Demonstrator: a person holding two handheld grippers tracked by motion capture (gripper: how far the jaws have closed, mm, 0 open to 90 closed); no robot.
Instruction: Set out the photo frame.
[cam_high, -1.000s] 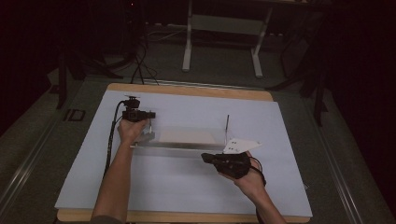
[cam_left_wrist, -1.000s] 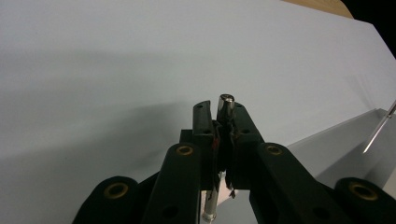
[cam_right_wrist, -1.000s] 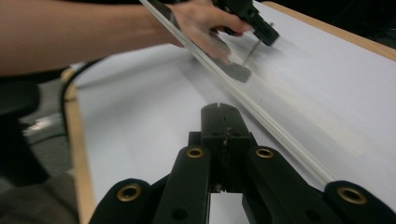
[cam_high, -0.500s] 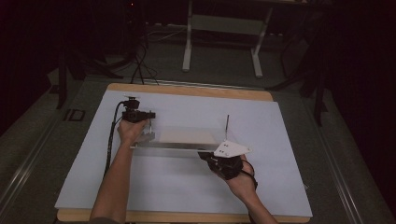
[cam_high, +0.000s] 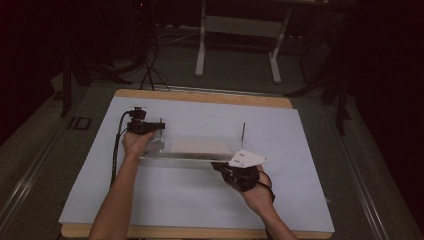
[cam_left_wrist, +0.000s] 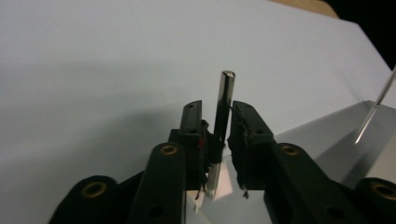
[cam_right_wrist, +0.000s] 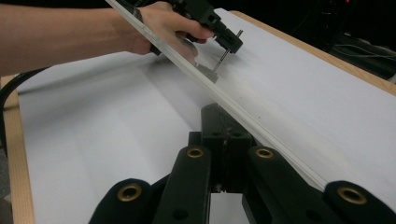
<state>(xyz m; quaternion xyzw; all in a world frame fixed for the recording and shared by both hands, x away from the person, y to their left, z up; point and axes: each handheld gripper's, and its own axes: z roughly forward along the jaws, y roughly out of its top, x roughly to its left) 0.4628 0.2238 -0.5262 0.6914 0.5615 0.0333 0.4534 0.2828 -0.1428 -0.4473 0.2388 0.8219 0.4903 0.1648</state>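
Note:
A clear flat plate (cam_high: 200, 147) lies on the white sheet, with a thin metal rod (cam_high: 243, 131) standing upright at its right end. At the plate's left end, my left gripper (cam_high: 156, 127) is shut on a second upright metal rod (cam_left_wrist: 224, 112); the thin rod (cam_left_wrist: 373, 116) shows far off in the left gripper view. My right gripper (cam_high: 222, 166) is at the plate's front edge near its right end. In the right gripper view my right gripper (cam_right_wrist: 223, 126) has its jaws pressed together, tips against the plate's edge (cam_right_wrist: 243, 112), with nothing seen between them.
The white sheet (cam_high: 165, 200) covers a wooden table (cam_high: 200, 96) whose edge shows at the back and front. A black cable (cam_high: 116, 155) runs along the left forearm. Dark floor, stands and cables lie beyond the table.
My right gripper has shifted a little to the left along the plate's front edge. The left gripper has stayed on its rod.

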